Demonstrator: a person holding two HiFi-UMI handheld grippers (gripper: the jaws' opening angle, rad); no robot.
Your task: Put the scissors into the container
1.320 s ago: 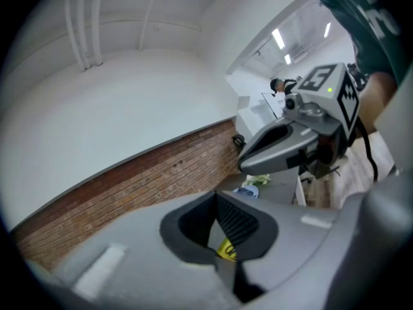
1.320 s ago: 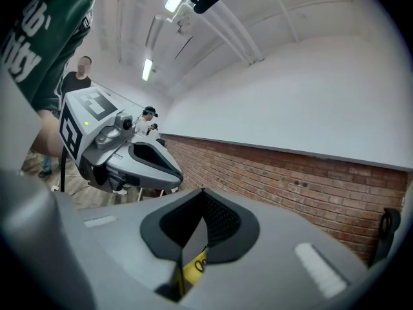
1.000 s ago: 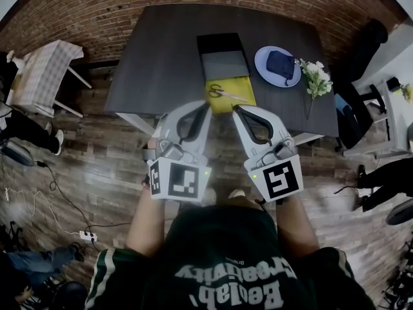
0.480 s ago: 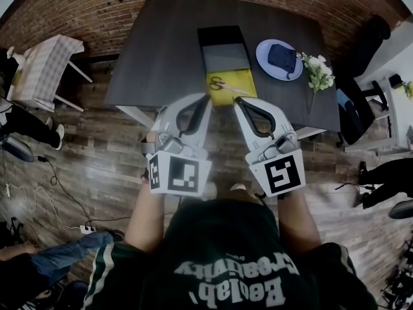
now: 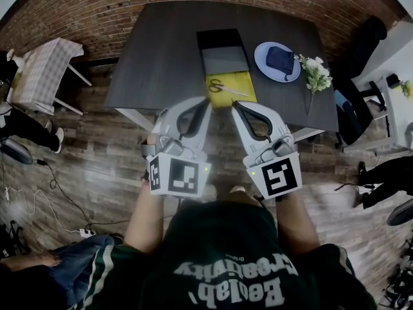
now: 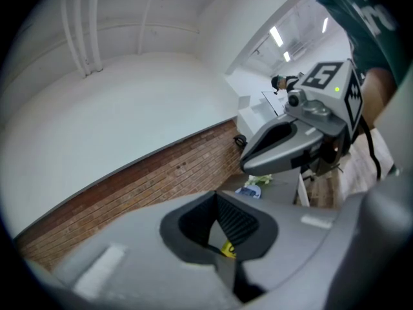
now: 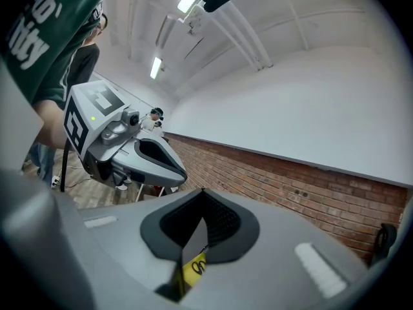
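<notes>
Scissors (image 5: 226, 89) with yellow handles lie on a yellow mat (image 5: 241, 81) near the front edge of the dark table (image 5: 164, 57). Behind the mat stands a black rectangular container (image 5: 219, 39) with a grey inside. My left gripper (image 5: 206, 104) and right gripper (image 5: 235, 106) hover side by side in front of the table, tips pointing at the mat, both shut and empty. In the right gripper view, a scissor handle on the yellow mat (image 7: 195, 267) shows through the gap below the closed right gripper (image 7: 202, 196). The left gripper (image 6: 218, 197) is closed too.
A blue plate (image 5: 261, 60) carrying a dark cloth (image 5: 279, 63) sits right of the container, with white flowers (image 5: 315, 75) beyond it. A small checked table (image 5: 42, 73) stands at the left. Cables lie on the wood floor (image 5: 97, 173). People's legs show at the edges.
Both grippers stay shut in the same place before the table; the view only sways a little. A person's leg at the lower left has shifted.
</notes>
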